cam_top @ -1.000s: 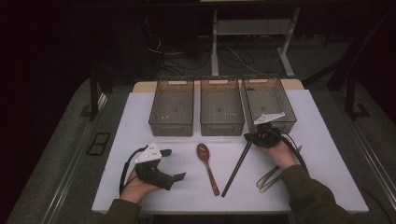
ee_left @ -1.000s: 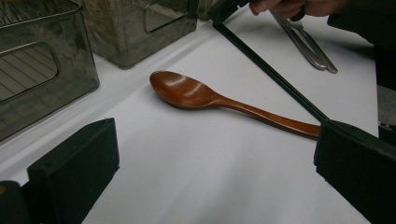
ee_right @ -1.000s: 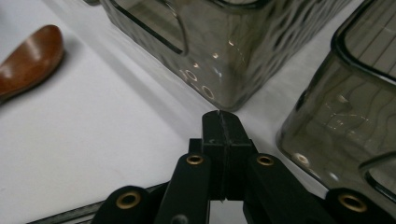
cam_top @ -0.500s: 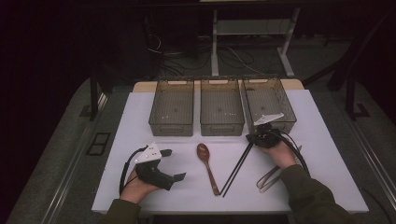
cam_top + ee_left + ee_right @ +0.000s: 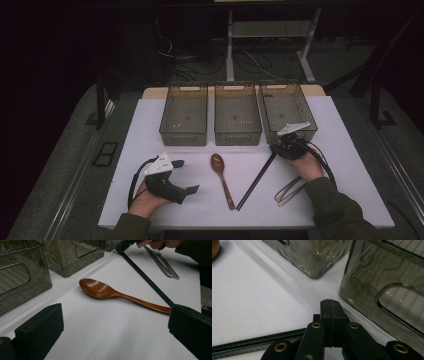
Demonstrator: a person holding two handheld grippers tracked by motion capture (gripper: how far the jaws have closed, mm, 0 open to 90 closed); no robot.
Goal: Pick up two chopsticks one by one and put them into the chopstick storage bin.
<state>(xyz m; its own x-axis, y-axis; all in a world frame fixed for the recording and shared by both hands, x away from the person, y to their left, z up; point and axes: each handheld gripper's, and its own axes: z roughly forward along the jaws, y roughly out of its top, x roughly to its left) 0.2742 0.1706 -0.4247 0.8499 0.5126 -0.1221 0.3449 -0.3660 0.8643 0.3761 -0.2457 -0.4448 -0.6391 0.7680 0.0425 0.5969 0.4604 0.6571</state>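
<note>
A brown wooden spoon [image 5: 222, 177] [image 5: 117, 293] lies in the middle of the white table top [image 5: 200, 145], bowl toward the bins. My left gripper [image 5: 186, 176] rests at the front left with its jaws wide open and nothing between them; the spoon lies ahead of them. To the spoon's right, black chopsticks [image 5: 255, 182] [image 5: 147, 280] [image 5: 249, 342] slant across the table. Their far end is at my right gripper [image 5: 275, 150] [image 5: 330, 302], whose pads are pressed together, shut on that end just in front of the right bin [image 5: 287, 110].
Three smoky clear bins stand in a row at the back: left [image 5: 184, 117], middle [image 5: 237, 117] and right. Metal utensils [image 5: 290, 190] [image 5: 162, 263] lie by the right forearm. The right gripper's tip is close to the right bin's wall [image 5: 387, 290].
The right gripper and the chopsticks' far end have shifted slightly to the right. The left gripper and the spoon have stayed put.
</note>
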